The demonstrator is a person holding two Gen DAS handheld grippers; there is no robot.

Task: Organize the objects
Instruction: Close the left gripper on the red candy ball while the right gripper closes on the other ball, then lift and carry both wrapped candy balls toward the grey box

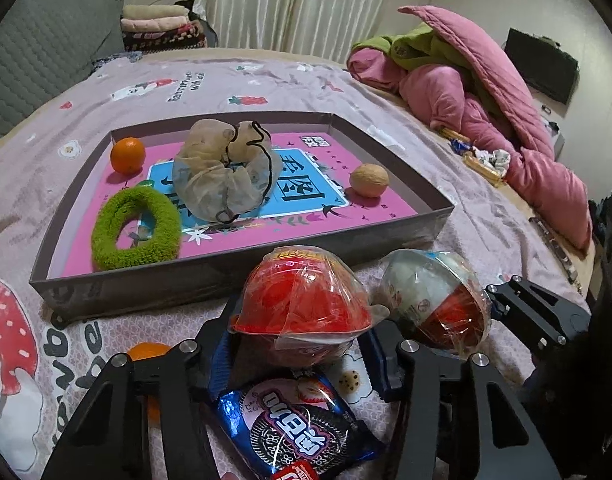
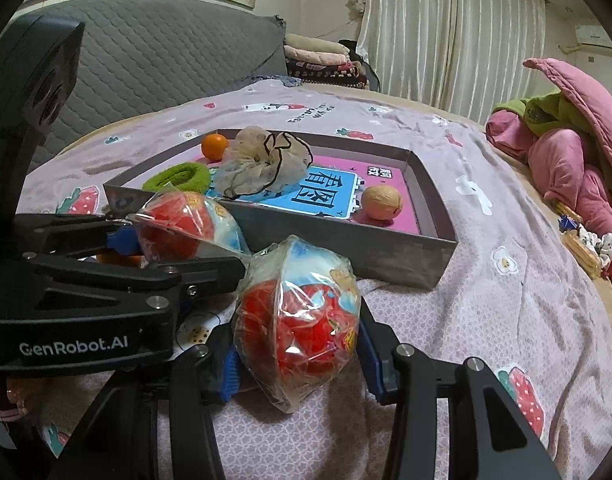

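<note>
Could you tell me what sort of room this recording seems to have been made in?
Most likely a bedroom in a home. The work surface is a bed with a strawberry-print sheet, a crumpled pink quilt lies at its far side, and curtains hang behind.

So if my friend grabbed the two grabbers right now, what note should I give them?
Left gripper: closed on one wrapped red ball, which sits on the bed in front of the box.
Right gripper: closed on the other wrapped ball, beside the first.
Already in the box: an orange, a green hair ring, a sheer scrunchie and a walnut.
Still outside it: both balls, a cookie packet near the left gripper, and another orange, partly hidden.
Likely next: lift both balls into the box, then the rest.
</note>
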